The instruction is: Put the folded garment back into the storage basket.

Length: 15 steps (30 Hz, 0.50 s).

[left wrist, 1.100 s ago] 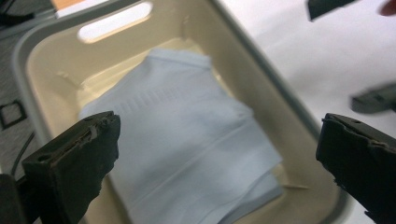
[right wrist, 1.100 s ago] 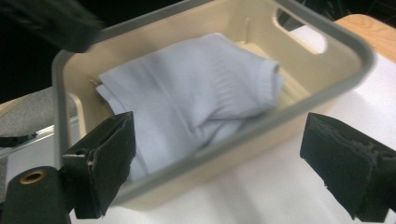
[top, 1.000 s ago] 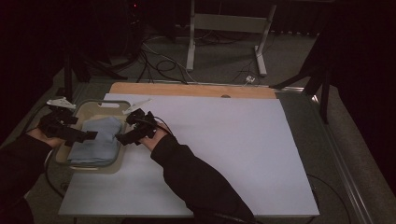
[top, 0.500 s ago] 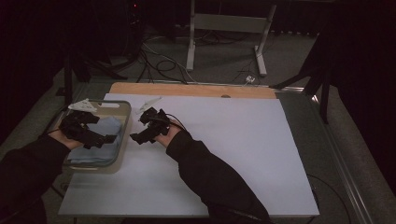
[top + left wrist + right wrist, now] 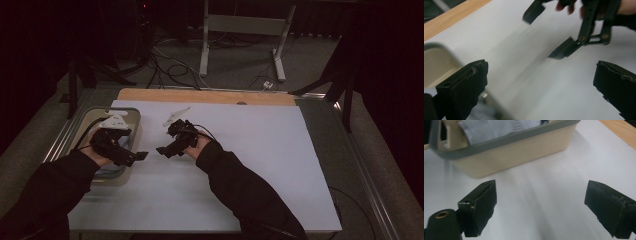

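Above table, both tongs wide, empty

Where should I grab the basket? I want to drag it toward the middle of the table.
Probably the grey rim of the basket on the long side facing the right gripper: that lip stands proud of the beige wall, and open jaws could straddle it from above.

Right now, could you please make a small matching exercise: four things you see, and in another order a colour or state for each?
Things:
1. basket
2. cloth
3. left gripper
4. table edge strip

Descriptions:
a. bare wood, at the far side
b. beige with a grey rim
c. pale blue-grey, folded inside
d. jaws wide apart, holding nothing

Pairs: 1-b, 2-c, 3-d, 4-a
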{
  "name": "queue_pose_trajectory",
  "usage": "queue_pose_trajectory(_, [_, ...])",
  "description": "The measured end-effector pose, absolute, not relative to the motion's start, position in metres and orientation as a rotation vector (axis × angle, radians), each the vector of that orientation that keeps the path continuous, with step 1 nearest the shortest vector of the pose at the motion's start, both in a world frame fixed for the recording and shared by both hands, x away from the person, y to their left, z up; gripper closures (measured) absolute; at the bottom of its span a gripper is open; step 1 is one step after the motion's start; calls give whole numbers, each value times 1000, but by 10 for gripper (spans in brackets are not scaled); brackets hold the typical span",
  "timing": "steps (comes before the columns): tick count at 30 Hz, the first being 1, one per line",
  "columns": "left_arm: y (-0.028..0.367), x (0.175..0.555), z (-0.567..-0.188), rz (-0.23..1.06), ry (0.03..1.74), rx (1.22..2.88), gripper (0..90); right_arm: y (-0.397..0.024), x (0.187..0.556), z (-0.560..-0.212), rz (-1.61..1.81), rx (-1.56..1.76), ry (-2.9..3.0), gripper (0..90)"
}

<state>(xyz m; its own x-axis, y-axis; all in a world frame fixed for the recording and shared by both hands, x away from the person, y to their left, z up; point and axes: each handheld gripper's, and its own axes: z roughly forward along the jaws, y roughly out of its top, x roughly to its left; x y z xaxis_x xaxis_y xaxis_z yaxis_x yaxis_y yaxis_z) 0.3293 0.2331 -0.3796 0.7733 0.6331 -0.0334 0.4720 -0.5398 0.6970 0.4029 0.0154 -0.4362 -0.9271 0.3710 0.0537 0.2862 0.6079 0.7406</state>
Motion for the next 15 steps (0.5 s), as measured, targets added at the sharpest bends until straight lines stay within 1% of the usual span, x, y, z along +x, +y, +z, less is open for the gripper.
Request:
queue_pose_trajectory(3, [224,327,-382,294,791,2241,2,7,402,-440,1210,540,2727,107])
queue_pose_trajectory(15, [197,317,-395,250,706,2243,2,-18,394,-453,1242,517,2737,107])
